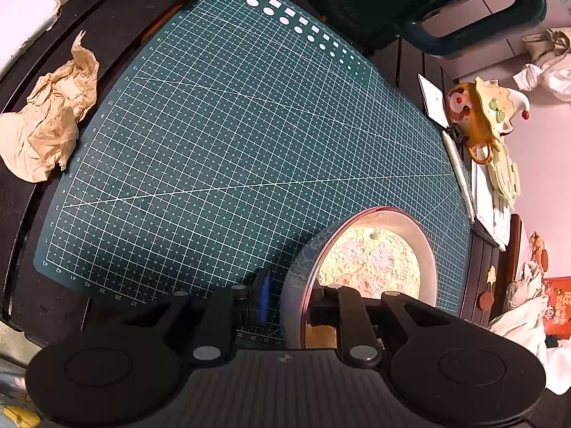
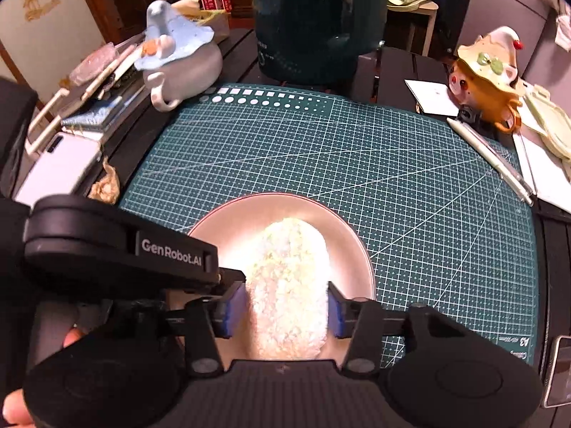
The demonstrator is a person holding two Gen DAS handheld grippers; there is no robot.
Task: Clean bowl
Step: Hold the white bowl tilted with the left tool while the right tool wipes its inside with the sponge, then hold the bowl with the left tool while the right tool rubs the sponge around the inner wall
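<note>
A pale pink bowl [image 2: 228, 228] stands on the green cutting mat [image 2: 392, 178], near its front edge. My left gripper [image 1: 291, 299] is shut on the bowl's rim [image 1: 303, 285], one blue pad outside the wall and the other finger inside. Its black housing [image 2: 107, 242] shows at the left of the right wrist view. A pale yellow sponge [image 2: 289, 278] lies inside the bowl, also visible as the sponge [image 1: 371, 260] in the left wrist view. My right gripper [image 2: 285, 310] points steeply down, its blue pads against both sides of the sponge.
Crumpled brown paper [image 1: 50, 125] lies left of the mat. A dark green jug [image 2: 310, 18] stands behind it, a blue-grey teapot [image 2: 182, 60] at back left, an orange teapot [image 2: 489, 71] and a pen [image 2: 489, 157] at right. A white phone [image 2: 57, 167] lies at left.
</note>
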